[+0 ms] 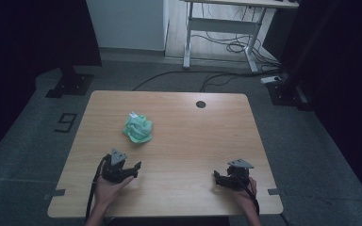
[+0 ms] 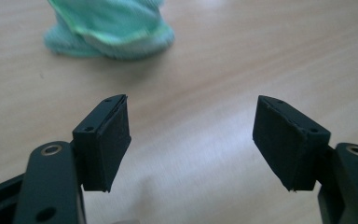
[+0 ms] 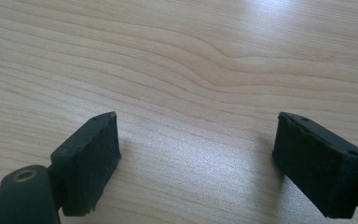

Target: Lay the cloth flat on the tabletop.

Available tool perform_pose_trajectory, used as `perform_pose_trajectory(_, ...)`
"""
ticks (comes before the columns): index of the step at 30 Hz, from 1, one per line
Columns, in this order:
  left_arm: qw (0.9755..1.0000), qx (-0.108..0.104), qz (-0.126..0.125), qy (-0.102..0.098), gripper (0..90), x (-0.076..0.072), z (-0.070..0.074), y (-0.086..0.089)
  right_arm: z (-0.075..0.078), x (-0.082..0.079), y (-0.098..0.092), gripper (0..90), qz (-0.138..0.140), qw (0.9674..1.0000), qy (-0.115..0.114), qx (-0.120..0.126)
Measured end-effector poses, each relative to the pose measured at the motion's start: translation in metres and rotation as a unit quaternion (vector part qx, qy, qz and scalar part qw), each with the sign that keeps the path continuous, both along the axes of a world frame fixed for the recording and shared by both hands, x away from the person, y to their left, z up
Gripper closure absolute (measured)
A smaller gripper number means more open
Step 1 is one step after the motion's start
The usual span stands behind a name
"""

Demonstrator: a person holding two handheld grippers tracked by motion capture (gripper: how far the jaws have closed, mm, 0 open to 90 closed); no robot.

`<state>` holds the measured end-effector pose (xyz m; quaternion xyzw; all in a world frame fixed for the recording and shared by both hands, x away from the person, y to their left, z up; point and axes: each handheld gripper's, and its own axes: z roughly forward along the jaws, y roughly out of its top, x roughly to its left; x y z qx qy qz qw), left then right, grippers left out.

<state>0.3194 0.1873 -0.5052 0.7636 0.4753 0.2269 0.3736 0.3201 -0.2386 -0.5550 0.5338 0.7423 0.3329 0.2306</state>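
From the high view, the green cloth (image 1: 137, 128) sits bunched up toward the far left of my table (image 1: 193, 136), untouched. In the left gripper view, my left gripper (image 2: 191, 140) is wide open, holding nothing. In the right gripper view, my right gripper (image 3: 196, 156) is open over bare wood. I think everything is left to do.

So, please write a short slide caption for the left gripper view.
Open left gripper faces a crumpled green cloth on the wooden table.

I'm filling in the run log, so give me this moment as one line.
stage: before contact | left gripper: open, empty, nearest green cloth | right gripper: open, empty, over bare table | cloth: crumpled, untouched
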Motion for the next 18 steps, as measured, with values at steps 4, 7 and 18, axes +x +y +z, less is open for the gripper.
perform_pose_trajectory(4,1.0,0.003,0.008,-0.003,27.4,0.015,0.007,0.0,0.0,0.0,0.0,14.8,0.001,1.0,0.0,0.0)
perform_pose_trajectory(7,0.9998,0.002,0.018,-0.006,27.0,0.034,0.013,0.001,0.0,0.001,0.0,15.2,0.003,1.0,-0.002,0.0)
perform_pose_trajectory(18,0.9992,-0.001,0.04,-0.003,23.4,0.094,0.008,0.0,0.0,0.002,0.001,15.6,0.004,1.0,-0.002,0.0)
